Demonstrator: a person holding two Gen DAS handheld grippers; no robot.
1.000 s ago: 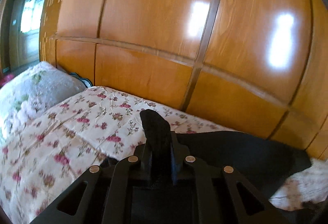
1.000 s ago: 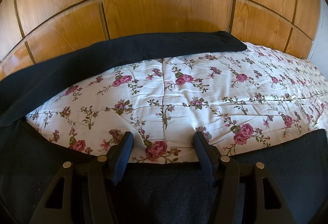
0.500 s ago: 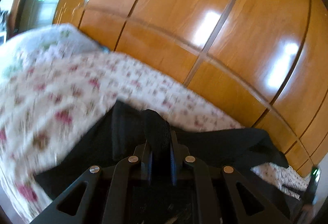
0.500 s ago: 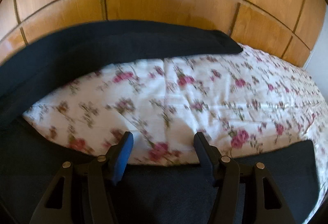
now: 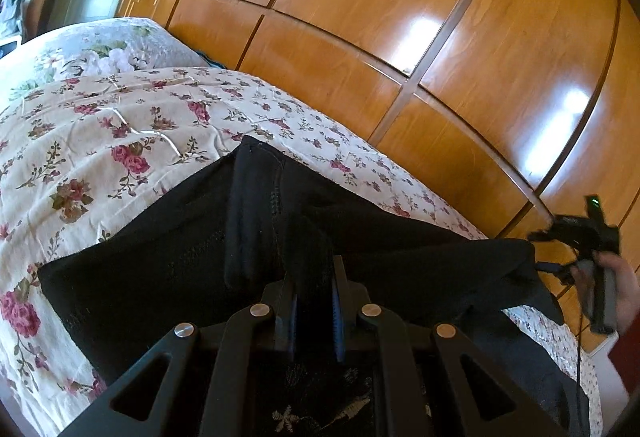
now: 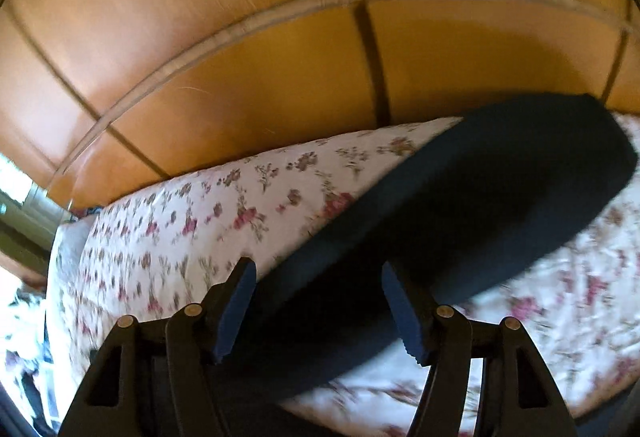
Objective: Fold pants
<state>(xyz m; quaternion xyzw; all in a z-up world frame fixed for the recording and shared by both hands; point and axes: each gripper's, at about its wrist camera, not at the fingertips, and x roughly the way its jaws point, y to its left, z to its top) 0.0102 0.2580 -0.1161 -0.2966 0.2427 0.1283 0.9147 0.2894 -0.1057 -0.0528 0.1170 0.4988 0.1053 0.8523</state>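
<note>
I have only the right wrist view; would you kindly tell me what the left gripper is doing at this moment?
Observer: The left gripper is shut on a bunched fold of the black fabric pants.
Operator: Thank you. Is there any marking on the cloth near that grip?
Observer: Yes, a pale embroidered motif shows on the pants just beneath the gripper's frame.
</note>
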